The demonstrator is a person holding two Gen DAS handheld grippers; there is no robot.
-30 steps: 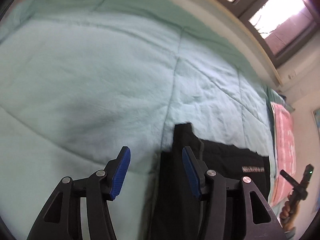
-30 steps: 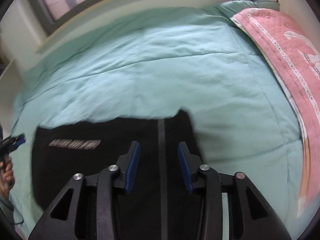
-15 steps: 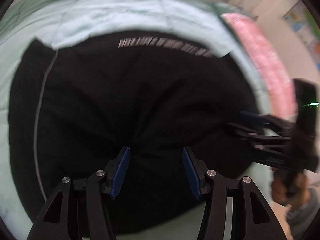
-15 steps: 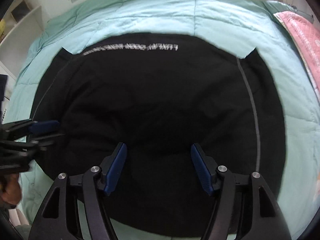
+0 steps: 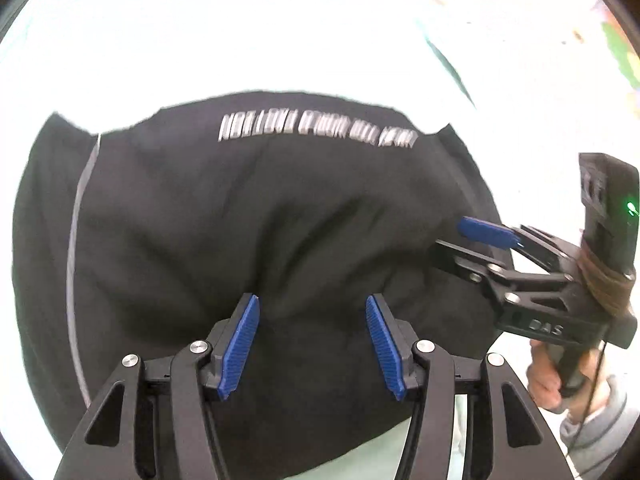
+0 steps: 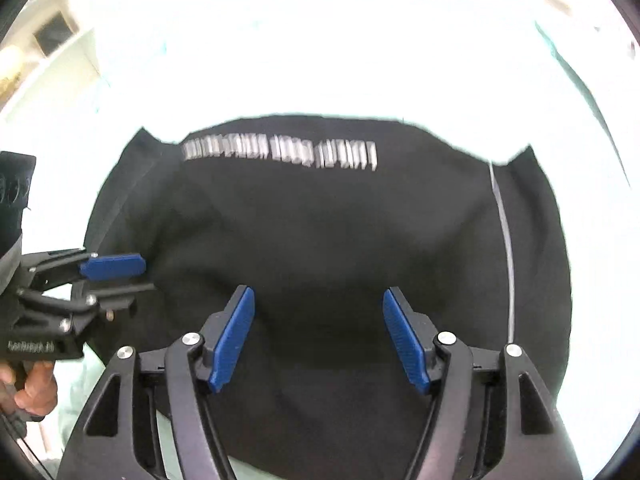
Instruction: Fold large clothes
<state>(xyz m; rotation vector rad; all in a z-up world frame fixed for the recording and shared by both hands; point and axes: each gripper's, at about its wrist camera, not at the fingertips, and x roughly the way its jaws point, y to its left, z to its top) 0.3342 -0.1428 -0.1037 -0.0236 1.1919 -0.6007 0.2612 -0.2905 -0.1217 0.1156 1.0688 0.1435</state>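
A black garment [image 5: 248,224] with pale lettering [image 5: 316,128] and a grey side stripe lies folded on the bed; it also shows in the right wrist view [image 6: 328,232]. My left gripper [image 5: 312,344] is open and empty, low over the garment's near part. My right gripper [image 6: 318,336] is open and empty over the same garment. The right gripper shows at the garment's right edge in the left wrist view [image 5: 472,240]. The left gripper shows at the garment's left edge in the right wrist view [image 6: 120,276].
The bed cover [image 5: 280,32] around the garment is washed out to white by glare. A strip of mint quilt [image 5: 432,448] shows below the garment. Shelving [image 6: 48,40] stands at the far left.
Both grippers have come from the garment's upper corners to low over its near part. The garment now lies flat with the lettering at the far edge. The view has turned overexposed.
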